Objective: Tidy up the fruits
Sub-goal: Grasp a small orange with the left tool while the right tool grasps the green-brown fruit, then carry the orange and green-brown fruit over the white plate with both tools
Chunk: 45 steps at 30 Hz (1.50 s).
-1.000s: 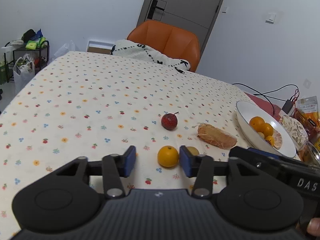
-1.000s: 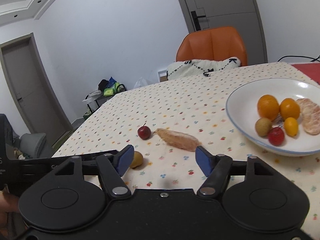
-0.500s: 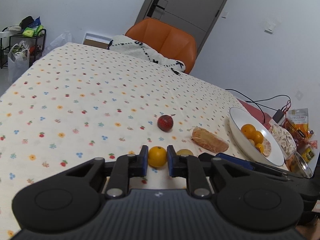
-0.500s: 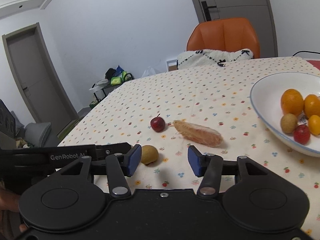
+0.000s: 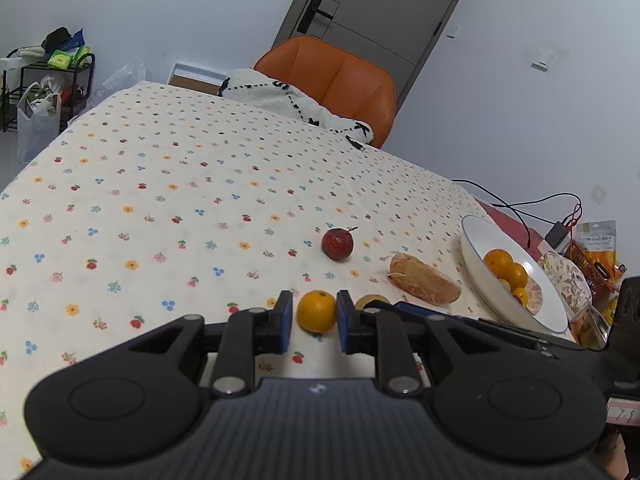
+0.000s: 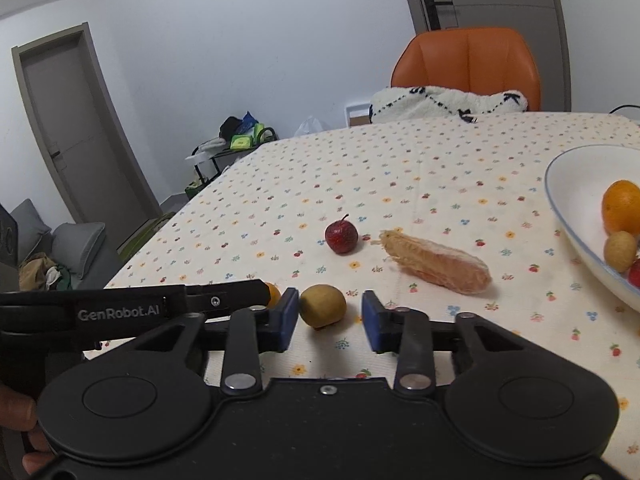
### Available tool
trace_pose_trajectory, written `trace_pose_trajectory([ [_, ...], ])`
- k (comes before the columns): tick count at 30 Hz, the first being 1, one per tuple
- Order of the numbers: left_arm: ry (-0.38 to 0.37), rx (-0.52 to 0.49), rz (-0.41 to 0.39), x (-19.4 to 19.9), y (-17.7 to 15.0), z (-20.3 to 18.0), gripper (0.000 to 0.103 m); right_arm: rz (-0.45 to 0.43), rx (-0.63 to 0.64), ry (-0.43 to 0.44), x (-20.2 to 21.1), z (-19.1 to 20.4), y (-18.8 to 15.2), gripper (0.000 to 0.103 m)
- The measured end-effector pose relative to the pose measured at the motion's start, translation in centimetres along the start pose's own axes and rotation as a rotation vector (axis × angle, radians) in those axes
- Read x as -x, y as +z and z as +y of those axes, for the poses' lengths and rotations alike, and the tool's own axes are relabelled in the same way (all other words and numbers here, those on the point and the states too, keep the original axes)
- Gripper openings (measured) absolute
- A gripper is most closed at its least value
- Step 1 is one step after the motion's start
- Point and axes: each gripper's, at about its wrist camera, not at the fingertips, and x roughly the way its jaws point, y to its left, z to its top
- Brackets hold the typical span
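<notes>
The left gripper (image 5: 312, 317) has its blue pads closed against both sides of a small orange (image 5: 316, 311), which sits low over the flower-print tablecloth (image 5: 168, 184); whether the fruit touches the cloth cannot be told. The right gripper (image 6: 329, 319) stands partly spread around a brownish-yellow kiwi-like fruit (image 6: 323, 306): the left pad is just beside the fruit, the right pad stands apart from it, and the fruit rests on the cloth. In the right wrist view the left tool's finger crosses just to the left, with a sliver of the orange showing behind it. Beyond both tools lies a small red fruit with a stem (image 5: 337, 243), and to its right a peeled pomelo-like segment (image 5: 425, 285) lies on its side. The white bowl (image 5: 476, 256) stands at the right of the table, holding two oranges (image 5: 498, 261), a small yellow fruit, a peeled segment and, in the right wrist view, a brownish fruit (image 6: 620, 251) with a red one at the frame edge. An orange chair (image 5: 340, 76) with a white throw (image 5: 288, 100) stands at the far end of the table.
</notes>
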Motion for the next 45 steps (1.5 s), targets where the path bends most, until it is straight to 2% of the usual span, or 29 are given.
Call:
trace_pose_trajectory([
  [4, -0.007, 0.000, 0.026, -0.5, -0.1, -0.3, 0.027, 0.000, -0.005, 0.018, 0.0, -0.1, 0.0, 0.024],
  [9, 0.037, -0.058, 0.018, -0.9, -0.4, -1.4, 0.026, -0.029, -0.016, 0.003, 1.0, -0.5, 0.1, 0.024],
  [10, 0.046, -0.062, 0.018, -0.9, -0.3, -1.5, 0.024, -0.035, -0.013, -0.003, 1.2, -0.6, 0.1, 0.024],
  [20, 0.044, -0.108, -0.005, -0.3, 0.2, -3.4, 0.022, -0.086, -0.031, -0.026, 3.0, -1.9, 0.0, 0.024],
  [36, -0.057, -0.211, 0.000, -0.9, -1.2, -10.4, 0.022, -0.195, -0.090, -0.126, 8.8, -5.8, -0.8, 0.024],
  [45, -0.111, -0.259, -0.011, -2.0, -0.9, -14.1, 0.022, -0.247, -0.117, -0.190, 11.7, -8.1, -0.9, 0.024],
])
